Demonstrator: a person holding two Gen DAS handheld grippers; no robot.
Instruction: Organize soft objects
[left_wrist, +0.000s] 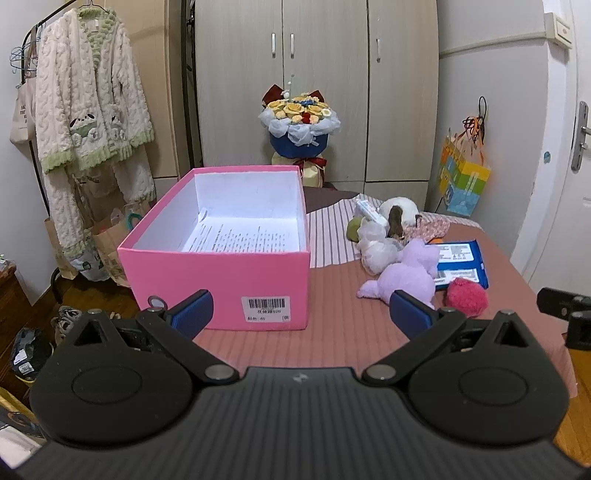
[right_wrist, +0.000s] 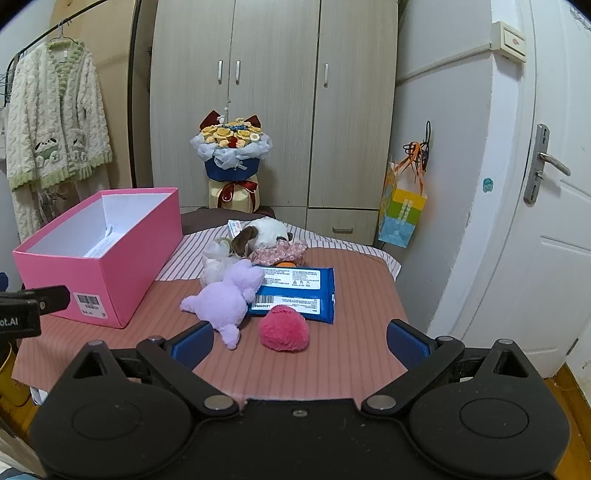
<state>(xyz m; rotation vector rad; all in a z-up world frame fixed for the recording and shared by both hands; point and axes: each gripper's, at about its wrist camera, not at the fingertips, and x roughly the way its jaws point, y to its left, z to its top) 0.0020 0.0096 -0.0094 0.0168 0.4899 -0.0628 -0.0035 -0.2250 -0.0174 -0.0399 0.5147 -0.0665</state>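
Both grippers — left gripper (left_wrist: 301, 314), right gripper (right_wrist: 300, 339) — jaws apart, empty. Centre the right on the pink pompom (right_wrist: 283, 328), squeeze gently, then carry it to the pink box (right_wrist: 107, 284) at frame left.

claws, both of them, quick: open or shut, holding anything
Left claw: open, holding nothing, in front of the pink box.
Right claw: open, holding nothing, just short of the pink pompom.
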